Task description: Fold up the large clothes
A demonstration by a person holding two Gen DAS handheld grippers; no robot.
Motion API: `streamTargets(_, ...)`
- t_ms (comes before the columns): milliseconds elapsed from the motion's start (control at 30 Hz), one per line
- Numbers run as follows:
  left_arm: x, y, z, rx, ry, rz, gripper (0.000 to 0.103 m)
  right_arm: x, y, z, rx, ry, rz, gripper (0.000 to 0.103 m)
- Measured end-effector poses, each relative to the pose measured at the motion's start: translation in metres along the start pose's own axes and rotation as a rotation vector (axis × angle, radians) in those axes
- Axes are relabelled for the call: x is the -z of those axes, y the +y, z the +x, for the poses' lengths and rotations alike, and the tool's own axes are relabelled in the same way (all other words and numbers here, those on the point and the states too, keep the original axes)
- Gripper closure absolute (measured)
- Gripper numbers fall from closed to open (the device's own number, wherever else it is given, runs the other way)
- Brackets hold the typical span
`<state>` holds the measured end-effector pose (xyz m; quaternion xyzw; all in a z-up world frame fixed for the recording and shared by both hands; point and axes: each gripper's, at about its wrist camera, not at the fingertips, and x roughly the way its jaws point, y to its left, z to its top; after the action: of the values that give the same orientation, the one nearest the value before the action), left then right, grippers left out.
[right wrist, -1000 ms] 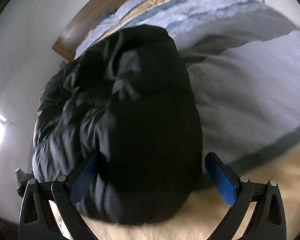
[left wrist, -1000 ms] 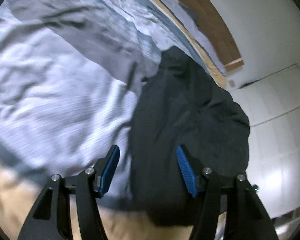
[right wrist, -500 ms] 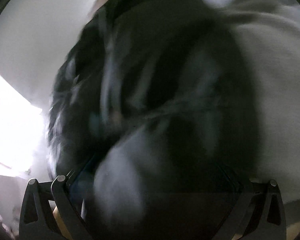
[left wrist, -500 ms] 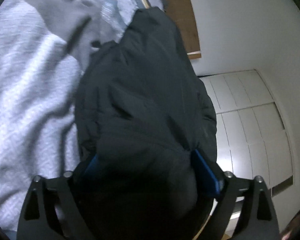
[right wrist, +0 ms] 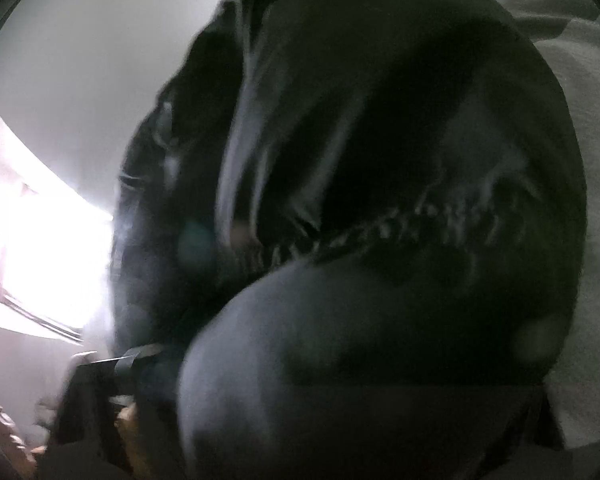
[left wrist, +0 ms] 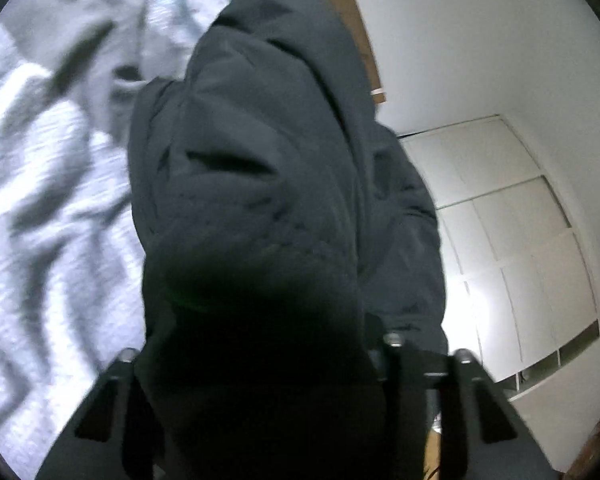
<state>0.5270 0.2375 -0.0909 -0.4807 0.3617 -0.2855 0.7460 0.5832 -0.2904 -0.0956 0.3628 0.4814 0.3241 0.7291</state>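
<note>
Jacket [left wrist: 260,184] lies on bed cover [left wrist: 40,208], draped over left gripper [left wrist: 260,360]; cupboard doors [left wrist: 512,240] right of jacket

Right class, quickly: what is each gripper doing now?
Left gripper: jacket covers its fingers; cannot tell.
Right gripper: buried in jacket; cannot tell.

A rumpled pale grey bedspread [left wrist: 40,208] covers the bed, with a wooden headboard [left wrist: 352,20] against a white wall [left wrist: 480,40] and white panelled cupboard doors [left wrist: 512,232] beside it.
</note>
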Motion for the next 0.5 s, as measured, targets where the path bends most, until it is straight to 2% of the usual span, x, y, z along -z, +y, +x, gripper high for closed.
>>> streamTargets(133, -0.002, -0.02, -0.003, 0.041, -0.041, 0.041, 0.077, -0.001, 0.018, 0.002, -0.03, -0.031, -0.049, 0.064)
streamTargets(233, -0.008, -0.036, -0.008, 0.082, -0.077, 0.059, 0.079, -0.004, 0.037, -0.003, -0.043, -0.065, -0.092, 0.071)
streamTargets(500, -0.009, -0.075, -0.044, 0.15, -0.133, 0.117, 0.08, 0.002, 0.102, -0.011, -0.077, -0.109, -0.199, 0.076)
